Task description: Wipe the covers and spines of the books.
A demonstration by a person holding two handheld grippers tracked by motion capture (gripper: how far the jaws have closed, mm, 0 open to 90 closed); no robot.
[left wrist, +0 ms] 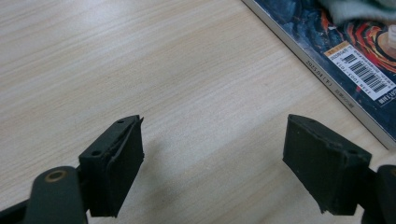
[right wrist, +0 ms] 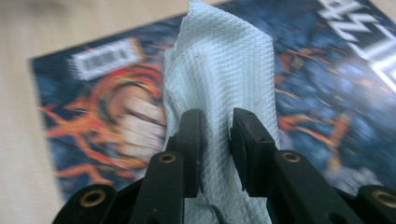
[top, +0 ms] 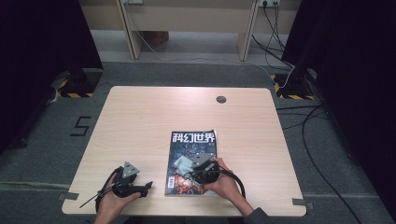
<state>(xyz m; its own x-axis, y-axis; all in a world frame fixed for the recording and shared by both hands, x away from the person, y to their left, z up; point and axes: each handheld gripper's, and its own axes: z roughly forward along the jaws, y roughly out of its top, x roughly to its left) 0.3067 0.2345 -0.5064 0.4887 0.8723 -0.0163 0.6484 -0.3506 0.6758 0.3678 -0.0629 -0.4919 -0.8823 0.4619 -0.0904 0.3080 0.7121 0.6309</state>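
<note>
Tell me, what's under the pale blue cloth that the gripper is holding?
Under the pale blue waffle-textured cloth, pinched by the right gripper, lies a dark illustrated magazine on the light wooden table. The cover art directly beneath the cloth is hidden.

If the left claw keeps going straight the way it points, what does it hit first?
Probably the magazine: its near edge lies across the bare table ahead of the open left claw, toward the right. Depth is hard to judge.
</note>
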